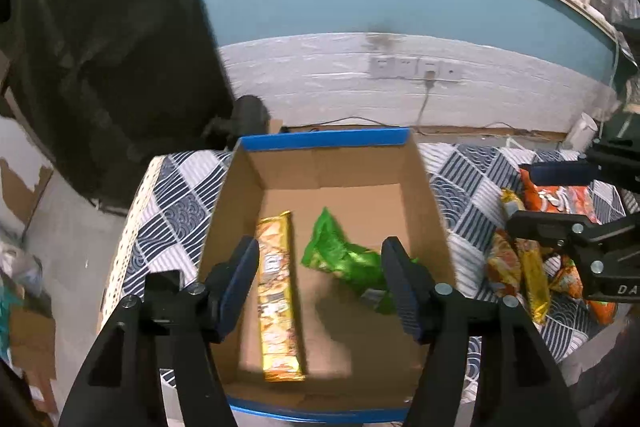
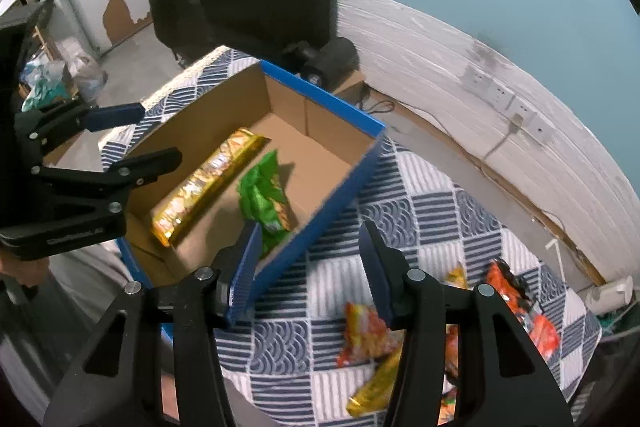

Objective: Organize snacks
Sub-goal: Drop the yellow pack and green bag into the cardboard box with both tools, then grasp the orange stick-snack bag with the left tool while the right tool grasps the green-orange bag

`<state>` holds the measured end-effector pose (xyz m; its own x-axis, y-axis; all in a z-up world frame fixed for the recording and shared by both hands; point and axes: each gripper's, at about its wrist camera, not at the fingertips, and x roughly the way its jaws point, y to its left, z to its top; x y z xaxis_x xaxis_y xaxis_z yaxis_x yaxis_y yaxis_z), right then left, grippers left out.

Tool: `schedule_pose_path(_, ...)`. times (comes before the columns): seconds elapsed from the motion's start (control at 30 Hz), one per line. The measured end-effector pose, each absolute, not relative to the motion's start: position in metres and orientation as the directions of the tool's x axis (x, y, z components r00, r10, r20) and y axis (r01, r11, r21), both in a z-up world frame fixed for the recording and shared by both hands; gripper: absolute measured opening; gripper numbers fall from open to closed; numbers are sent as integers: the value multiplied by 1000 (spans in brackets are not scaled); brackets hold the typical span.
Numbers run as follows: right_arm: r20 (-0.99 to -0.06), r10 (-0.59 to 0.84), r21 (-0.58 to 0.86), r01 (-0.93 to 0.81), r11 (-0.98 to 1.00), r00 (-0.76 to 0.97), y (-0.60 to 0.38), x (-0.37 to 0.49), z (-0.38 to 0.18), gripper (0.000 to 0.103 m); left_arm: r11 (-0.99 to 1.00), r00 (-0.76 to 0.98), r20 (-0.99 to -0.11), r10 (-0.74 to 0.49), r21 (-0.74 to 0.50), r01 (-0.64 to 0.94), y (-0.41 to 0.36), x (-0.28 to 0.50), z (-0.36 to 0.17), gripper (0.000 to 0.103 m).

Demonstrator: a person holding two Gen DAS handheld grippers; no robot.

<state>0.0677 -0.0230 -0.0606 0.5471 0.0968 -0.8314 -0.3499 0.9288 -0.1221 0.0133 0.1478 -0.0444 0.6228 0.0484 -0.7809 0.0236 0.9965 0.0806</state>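
Cardboard box with blue outer sides, sitting open on a blue-and-white patterned cloth, so using that as the reference for everything else.

Inside the box: long yellow snack bar lying flat along the left part of the floor, crumpled green snack bag just beside it toward the middle. Not touching each other as far as can be told.

Left gripper hovering right over the box, jaws spread wide, nothing between them. Blue pads framing the bar and the green bag from above. Seen from the right wrist camera too, off the near-left corner of the box, equally empty.

Right gripper outside the box, off its right side, over the cloth. Also wide open and holding nothing. Left pad lined up with the box's blue outer wall in view, though can't tell if actually touching it.

Rest of the snacks out on the cloth, right of the box: pile of orange packets, another yellow bar lying tilted among them, more orange-red bags farther out. Same heap visible from the left wrist camera, partly behind the right gripper.

Beyond the box: white wall panel with sockets and a cable plugged in.
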Motion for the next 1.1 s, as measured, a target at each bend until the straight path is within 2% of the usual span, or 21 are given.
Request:
schedule_pose_path(0.07, -828, 81, -134, -335, 933, 555, -33, 63, -58, 58, 996, 624, -780, 38, 83, 42, 137, 14, -42, 68)
schedule_pose_path(0.2, -825, 68, -128, -304, 944, 560, -58, 53, -54, 60, 994, 622, -783, 9, 77, 83, 117, 13, -39, 72)
schedule_pose_path(0.33, -823, 41, -138, -268, 953, 567, -83, 42, -51, 69, 989, 614, -789, -22, 72, 127, 97, 14, -38, 78)
schedule_pose_path(0.57, -822, -1, -152, -218, 964, 569, -116, 24, -45, 73, 979, 587, -807, -58, 68, 190, 60, 18, -41, 78)
schedule_pose_path(1.1, -866, -68, -128, -89, 988, 495, -200, -25, -78, 74, 935, 509, -852, -124, 73, 348, -16, 16, -64, 78)
